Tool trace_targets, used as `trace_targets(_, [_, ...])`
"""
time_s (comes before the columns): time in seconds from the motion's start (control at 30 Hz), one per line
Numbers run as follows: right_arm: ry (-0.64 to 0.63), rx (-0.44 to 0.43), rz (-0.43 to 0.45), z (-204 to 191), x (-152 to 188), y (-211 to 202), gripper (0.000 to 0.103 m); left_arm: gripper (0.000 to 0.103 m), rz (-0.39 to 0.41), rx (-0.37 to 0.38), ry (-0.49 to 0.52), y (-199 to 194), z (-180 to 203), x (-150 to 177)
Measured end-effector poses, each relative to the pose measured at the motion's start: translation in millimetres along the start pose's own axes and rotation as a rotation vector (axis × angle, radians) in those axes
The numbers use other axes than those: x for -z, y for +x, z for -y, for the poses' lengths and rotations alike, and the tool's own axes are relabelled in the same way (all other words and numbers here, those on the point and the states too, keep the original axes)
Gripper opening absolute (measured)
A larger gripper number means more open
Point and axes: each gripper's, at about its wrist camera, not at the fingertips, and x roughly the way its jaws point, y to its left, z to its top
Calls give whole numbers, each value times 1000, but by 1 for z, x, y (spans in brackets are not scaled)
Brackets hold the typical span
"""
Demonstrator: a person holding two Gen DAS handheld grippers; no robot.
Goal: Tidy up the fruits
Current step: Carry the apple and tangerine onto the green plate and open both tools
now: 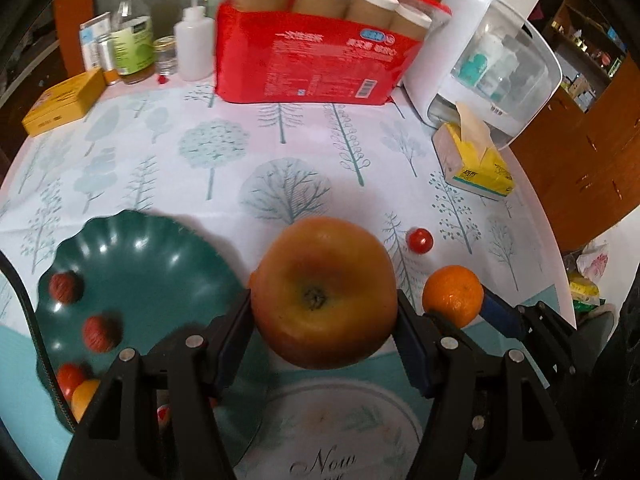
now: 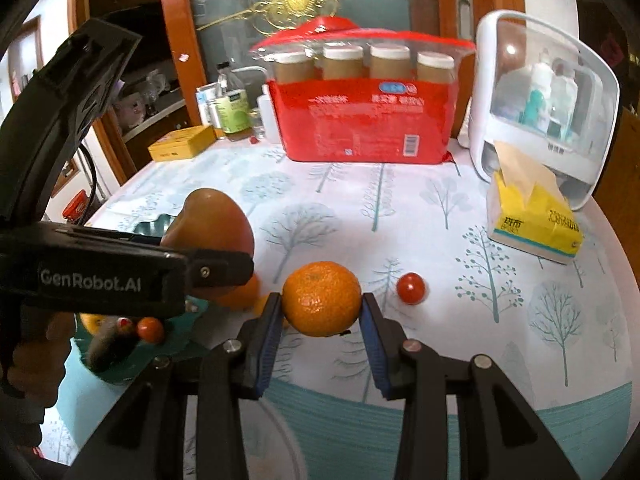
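My left gripper [image 1: 324, 312] is shut on a large red-yellow apple [image 1: 324, 292], held above the table just right of a green scalloped plate [image 1: 160, 256]. The plate holds several small red fruits [image 1: 98, 332] and a yellow one [image 1: 84, 398]. My right gripper [image 2: 320, 308] is shut on an orange tangerine [image 2: 322, 298], which also shows in the left wrist view [image 1: 452, 296]. A cherry tomato [image 2: 411, 288] lies on the tablecloth just beyond it. In the right wrist view the apple [image 2: 216, 220] and the left gripper [image 2: 120, 276] sit at the left.
A red package of jars [image 1: 316, 60] stands at the back. A white storage box [image 1: 492, 60] and a yellow tissue pack [image 1: 476, 160] are at the right. Bottles [image 1: 136, 44] and a yellow box [image 1: 64, 100] stand at the back left.
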Motion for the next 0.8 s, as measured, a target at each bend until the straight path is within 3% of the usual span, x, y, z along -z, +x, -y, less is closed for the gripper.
trace_targets(0.4, [-18,-66,-30,-57,20,-27,39,65,64,2,-34,-67,-40,54])
trace_targets(0.8, [-15,-112,-100,-121,48,-28,39,65,82,-31,-104,-115,-116,105])
